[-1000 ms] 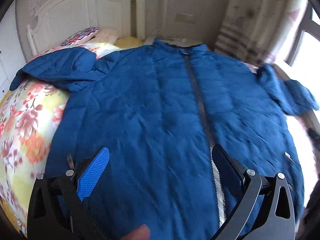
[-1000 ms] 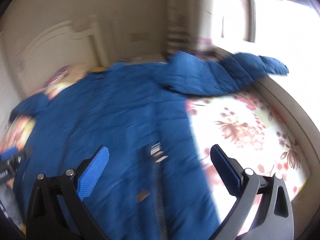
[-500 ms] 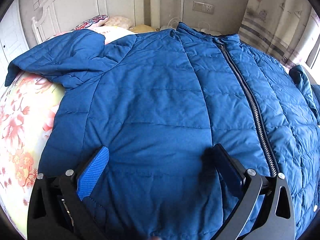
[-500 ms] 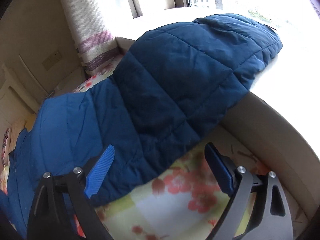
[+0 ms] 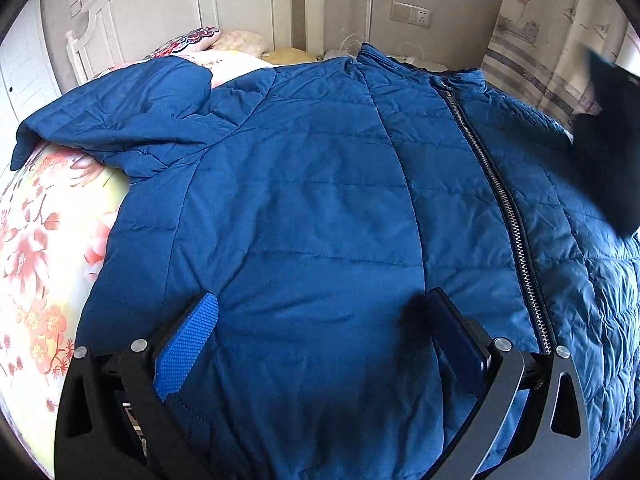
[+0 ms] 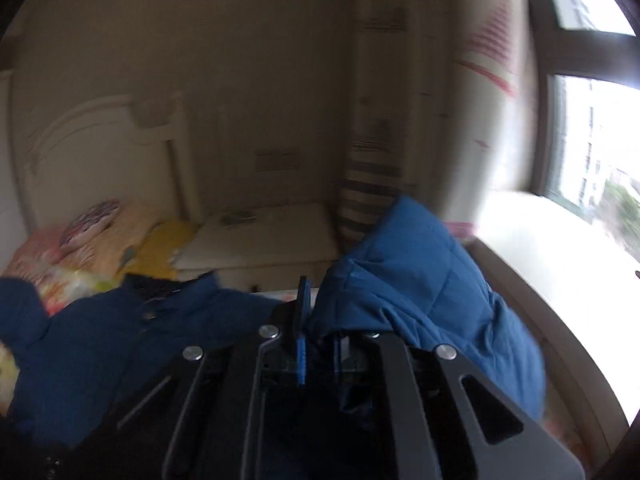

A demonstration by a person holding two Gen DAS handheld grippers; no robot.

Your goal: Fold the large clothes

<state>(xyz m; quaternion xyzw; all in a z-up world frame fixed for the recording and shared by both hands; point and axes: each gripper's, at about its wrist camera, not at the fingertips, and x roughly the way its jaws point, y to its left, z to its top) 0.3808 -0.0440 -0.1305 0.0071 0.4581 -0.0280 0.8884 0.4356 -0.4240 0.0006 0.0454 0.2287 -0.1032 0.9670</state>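
**Quilted jacket flat on bed; right sleeve pinched**

Left gripper [image 5: 320, 332]: jaws spread wide, ribbed blue pads [image 5: 186, 350] resting on the jacket [image 5: 312, 200] near its hem. Jacket is blue, stitched in puffy panels, lying front up on the floral sheet [image 5: 36, 248]. Metal zipper [image 5: 508, 208] runs just right of the gripper, away toward the collar. White headboard [image 5: 168, 8] beyond.

Right gripper [image 6: 316, 344]: jaws closed, clamping the padded sleeve [image 6: 420, 300], which bunches up ahead and to the right. View blurred. Striped curtain [image 6: 372, 184] behind.
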